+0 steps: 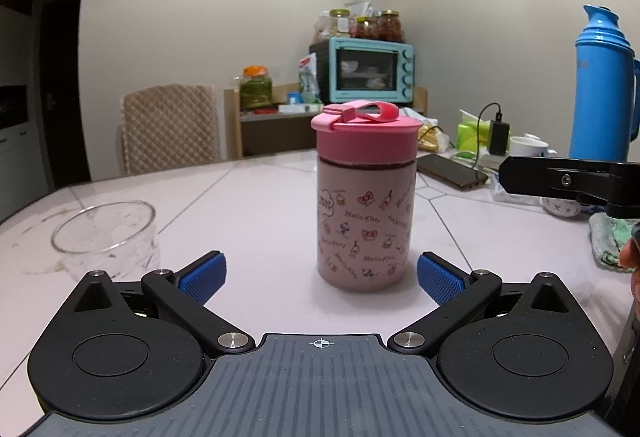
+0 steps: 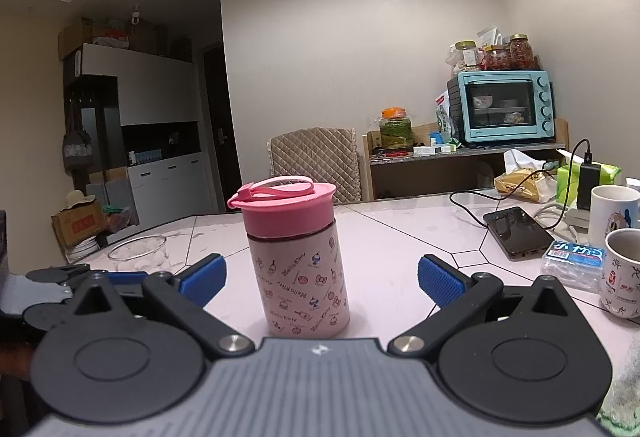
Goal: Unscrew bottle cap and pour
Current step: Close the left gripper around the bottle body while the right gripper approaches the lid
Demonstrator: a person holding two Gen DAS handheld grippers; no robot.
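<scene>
A pale pink bottle [image 1: 364, 225] printed with cartoon figures stands upright on the table, closed by a pink cap [image 1: 366, 135] with a loop strap. My left gripper [image 1: 322, 275] is open, its blue pads a little short of the bottle on either side. A clear glass bowl [image 1: 106, 237] sits to the left. In the right wrist view the same bottle [image 2: 300, 277] and its cap [image 2: 286, 211] stand just ahead of my right gripper [image 2: 322, 277], which is open around empty air. The glass bowl [image 2: 138, 251] lies behind its left finger.
A blue thermos jug [image 1: 602, 89], white mugs [image 2: 612, 217], a phone [image 2: 516, 231] on a charging cable and a tissue box [image 2: 588, 173] crowd the table's right side. A cloth [image 1: 612, 241] lies at the right edge. A quilted chair [image 1: 172, 129] and teal oven [image 1: 368, 71] stand beyond.
</scene>
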